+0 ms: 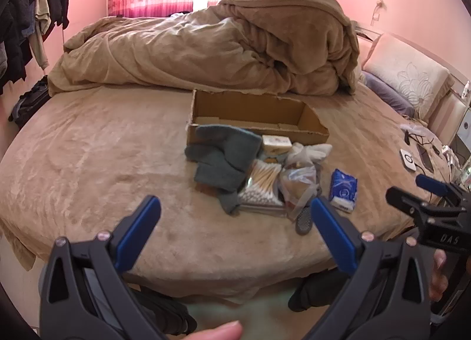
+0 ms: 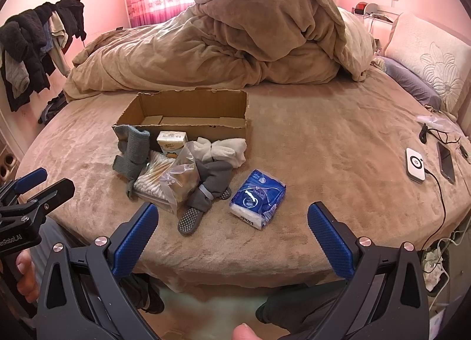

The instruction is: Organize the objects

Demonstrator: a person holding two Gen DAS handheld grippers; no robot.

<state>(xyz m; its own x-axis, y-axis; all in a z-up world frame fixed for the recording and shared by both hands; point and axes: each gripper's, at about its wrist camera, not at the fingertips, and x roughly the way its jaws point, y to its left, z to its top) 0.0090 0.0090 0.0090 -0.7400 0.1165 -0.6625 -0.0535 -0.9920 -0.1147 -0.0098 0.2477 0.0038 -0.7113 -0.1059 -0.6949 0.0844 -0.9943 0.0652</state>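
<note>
An open cardboard box (image 1: 309,130) (image 2: 235,129) stands empty on the bed. In front of it lies a pile: grey-blue socks (image 1: 223,157) (image 2: 132,151), a small tissue pack (image 1: 276,143) (image 2: 172,141), a cotton swab box (image 1: 262,186) (image 2: 153,181), a clear plastic bag (image 1: 297,181) (image 2: 181,176), white socks (image 2: 226,148) and grey grip socks (image 2: 209,189). A blue tissue pack (image 1: 343,189) (image 2: 257,198) lies to the right. My left gripper (image 1: 235,216) and my right gripper (image 2: 232,222) are both open and empty, held short of the pile at the bed's near edge.
A heaped tan duvet (image 1: 235,42) (image 2: 235,39) fills the far half of the bed. A pillow (image 2: 426,63) lies at the right. A white charger (image 2: 415,164), a phone (image 2: 446,161) and cables lie at the bed's right edge. Clothes (image 2: 29,45) hang at the left.
</note>
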